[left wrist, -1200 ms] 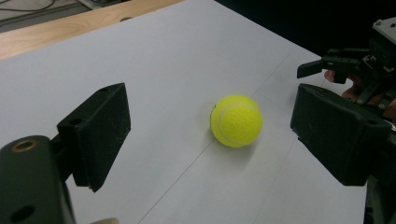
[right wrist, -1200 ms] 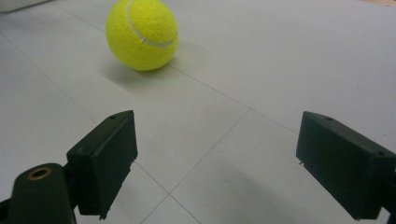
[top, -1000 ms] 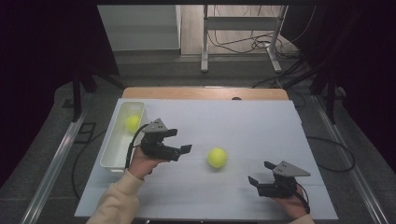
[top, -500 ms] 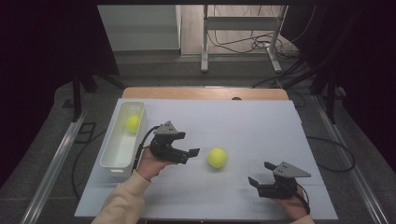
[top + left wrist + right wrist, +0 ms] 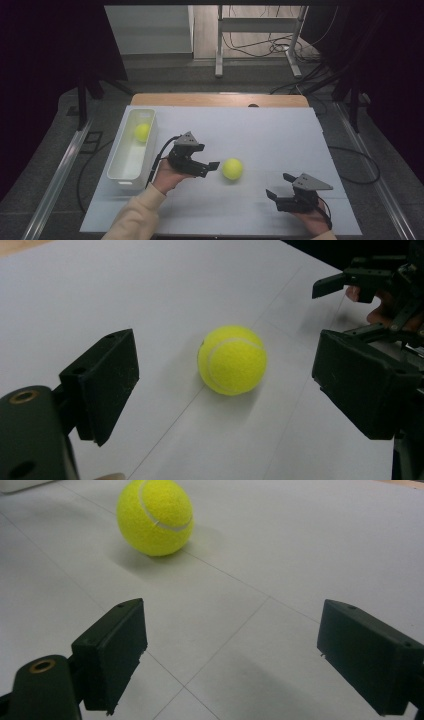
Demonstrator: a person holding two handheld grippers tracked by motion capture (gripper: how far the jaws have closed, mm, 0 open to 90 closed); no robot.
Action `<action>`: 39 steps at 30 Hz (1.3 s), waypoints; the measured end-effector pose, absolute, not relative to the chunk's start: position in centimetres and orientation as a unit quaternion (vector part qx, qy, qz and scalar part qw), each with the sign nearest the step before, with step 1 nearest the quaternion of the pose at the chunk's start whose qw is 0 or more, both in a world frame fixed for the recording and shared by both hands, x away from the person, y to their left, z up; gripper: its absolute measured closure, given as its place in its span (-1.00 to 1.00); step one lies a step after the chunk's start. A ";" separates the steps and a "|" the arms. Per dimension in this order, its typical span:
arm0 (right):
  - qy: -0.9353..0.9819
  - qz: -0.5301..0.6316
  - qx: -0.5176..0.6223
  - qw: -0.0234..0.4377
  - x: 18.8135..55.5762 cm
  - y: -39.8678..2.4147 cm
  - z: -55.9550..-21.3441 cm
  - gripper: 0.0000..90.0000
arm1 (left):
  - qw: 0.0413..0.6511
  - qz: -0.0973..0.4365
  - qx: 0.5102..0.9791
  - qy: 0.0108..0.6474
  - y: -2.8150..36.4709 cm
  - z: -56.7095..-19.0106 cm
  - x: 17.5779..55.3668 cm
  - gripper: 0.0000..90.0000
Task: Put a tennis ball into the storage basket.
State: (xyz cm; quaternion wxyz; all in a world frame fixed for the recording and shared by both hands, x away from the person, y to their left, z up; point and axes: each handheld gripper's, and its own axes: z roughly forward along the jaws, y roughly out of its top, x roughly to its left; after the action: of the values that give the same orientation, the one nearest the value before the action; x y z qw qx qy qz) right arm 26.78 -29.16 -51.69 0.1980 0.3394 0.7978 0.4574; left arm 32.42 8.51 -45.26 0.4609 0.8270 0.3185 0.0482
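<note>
Two tennis balls show in the high view: one ball point(image 5: 232, 168) lies on the white bench point(image 5: 260, 135) near its middle, a second ball point(image 5: 142, 132) sits at the far end of the white bin point(image 5: 116, 165) on the left. The left tongs point(image 5: 210, 167), held level by a hand point(image 5: 167, 176) with a cream sleeve, point right at the middle ball, just beside it and apart from it. The right tongs point(image 5: 280, 186) rest at the near right, pointing left, jaws spread.

Left gripper view: the ball point(image 5: 232, 360) lies ahead of the tongs point(image 5: 225, 370), whose jaws stand spread and pinch nothing; the right tongs point(image 5: 350, 282) appear beyond, far right.

Right gripper view: jaws spread and pinching nothing; the ball point(image 5: 155, 516) lies well ahead, its seam visible.
</note>
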 end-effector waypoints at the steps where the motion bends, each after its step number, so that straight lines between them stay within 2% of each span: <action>1: 0.798 0.458 0.339 0.198 26.8 -29.2 -51.7 -0.71 | 0.459 0.047 0.829 0.318 8.3 -45.4 32.5 -0.73; 39: 0.802 0.454 0.332 0.198 26.8 -29.1 -51.7 -0.71 | 0.406 0.022 0.860 0.309 3.1 -48.2 34.4 -0.74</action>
State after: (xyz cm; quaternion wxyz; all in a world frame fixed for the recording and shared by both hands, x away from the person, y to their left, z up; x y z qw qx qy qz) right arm 26.78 -29.06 -51.73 0.1985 0.3325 0.8022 0.4544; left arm 34.37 3.14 -48.20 0.4062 0.8597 0.3089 0.0222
